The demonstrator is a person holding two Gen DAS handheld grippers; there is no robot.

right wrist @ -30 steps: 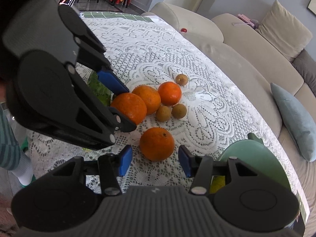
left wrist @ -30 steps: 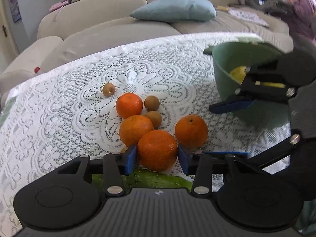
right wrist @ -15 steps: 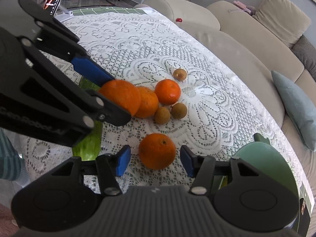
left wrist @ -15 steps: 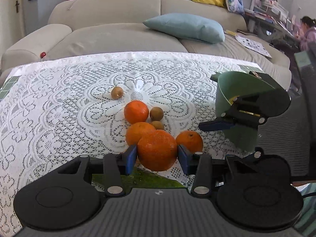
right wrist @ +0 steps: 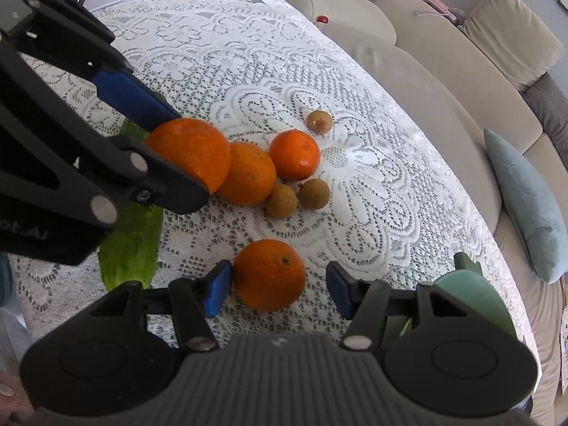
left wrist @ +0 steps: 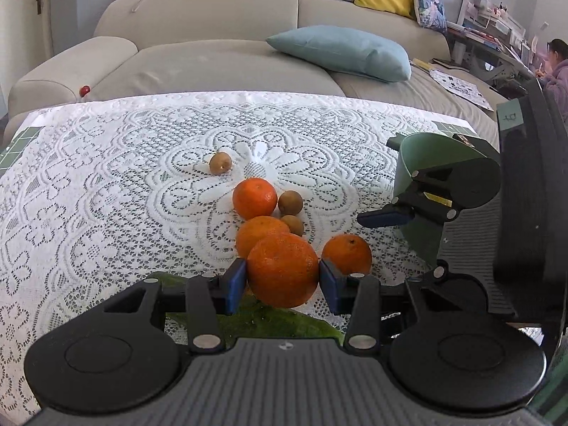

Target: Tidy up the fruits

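Note:
My left gripper (left wrist: 283,282) is shut on a large orange (left wrist: 283,269) and holds it above the lace-covered table; the same orange shows in the right wrist view (right wrist: 191,152). My right gripper (right wrist: 278,289) is open, its blue pads either side of another orange (right wrist: 269,279) that rests on the cloth, the left pad close to it. That orange also shows in the left wrist view (left wrist: 347,252). Two more oranges (right wrist: 250,174) (right wrist: 294,154) and three small brown fruits (right wrist: 314,194) lie beyond. A green bowl (left wrist: 431,163) stands at the right.
A green cucumber (right wrist: 133,238) lies on the cloth under the left gripper. A grey sofa (left wrist: 213,53) with a blue cushion (left wrist: 340,51) runs along the table's far edge. A person sits at a desk at the far right (left wrist: 555,67).
My left gripper has lifted the large orange off the cloth and drawn back. My right gripper has moved forward, so the single orange now sits between its open pads.

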